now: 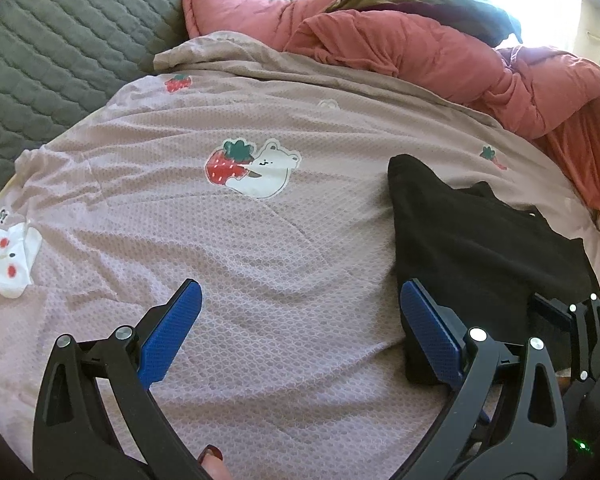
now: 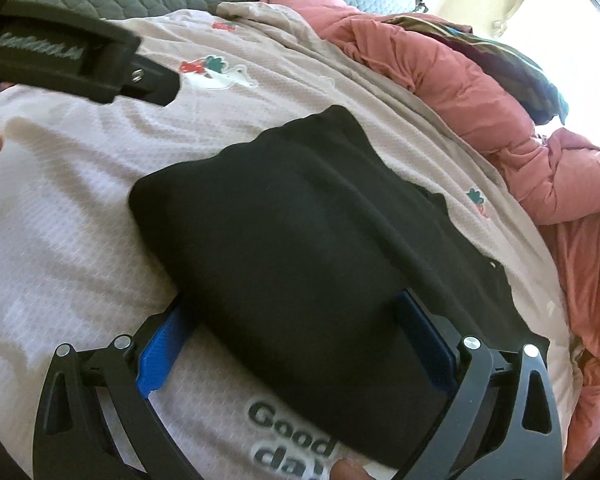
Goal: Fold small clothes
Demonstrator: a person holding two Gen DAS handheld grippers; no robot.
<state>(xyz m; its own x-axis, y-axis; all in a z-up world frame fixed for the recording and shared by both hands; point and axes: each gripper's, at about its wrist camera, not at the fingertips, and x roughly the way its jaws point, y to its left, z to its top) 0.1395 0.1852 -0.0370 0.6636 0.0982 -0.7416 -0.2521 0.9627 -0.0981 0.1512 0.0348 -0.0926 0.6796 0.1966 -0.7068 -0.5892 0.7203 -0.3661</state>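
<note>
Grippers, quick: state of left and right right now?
Left gripper: jaws open, holding nothing, beside the black garment.
Right gripper: jaws open, straddling the black garment's near edge, not clamped.

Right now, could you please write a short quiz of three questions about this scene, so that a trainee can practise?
1. True or false: the black garment hangs in the air between both grippers.
2. Multiple choice: in its own wrist view, the left gripper is A) shut on the garment, B) open over the printed sheet, C) out of view.
3. Short answer: which bulky thing lies bunched behind the sheet?

Key
1. False. It lies folded on the sheet, with the open right gripper at its near edge.
2. B.
3. The pink comforter.
</note>
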